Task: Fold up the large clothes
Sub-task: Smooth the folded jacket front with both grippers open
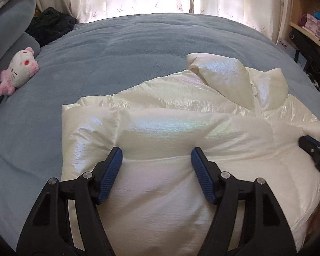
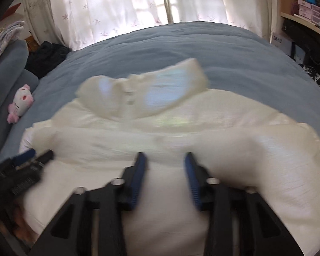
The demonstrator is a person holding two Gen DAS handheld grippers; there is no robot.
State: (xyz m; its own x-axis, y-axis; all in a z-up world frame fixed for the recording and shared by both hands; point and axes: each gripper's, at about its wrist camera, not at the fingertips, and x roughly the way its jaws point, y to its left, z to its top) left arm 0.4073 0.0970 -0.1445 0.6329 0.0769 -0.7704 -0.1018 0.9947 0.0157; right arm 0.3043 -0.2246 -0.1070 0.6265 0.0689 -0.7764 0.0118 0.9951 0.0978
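1. Blue-padded tongs closest to the lens: left gripper (image 1: 156, 155) spread wide, nothing pinched, tips over the near part of the cream puffer jacket (image 1: 181, 128).
2. Right gripper (image 2: 165, 160) set narrower, white fabric showing in the gap. Too blurred to tell whether pinching a fold or merely above it.
3. Jacket spread on the blue bed cover (image 1: 117, 53), toward the near edge, collar end pointing away toward the curtains. One puffy band lying crosswise just beyond both sets of tips.
4. Probably light, soft and springy, with a glossy shell likely to slip — and padding likely to puff back after each fold.
5. Best taken at a hem or stitched seam, where the filling looks thinnest, with a deep bite.
6. Both tongs side by side over the near portion. Pink plush toy (image 1: 19, 70) well apart, at the far left.
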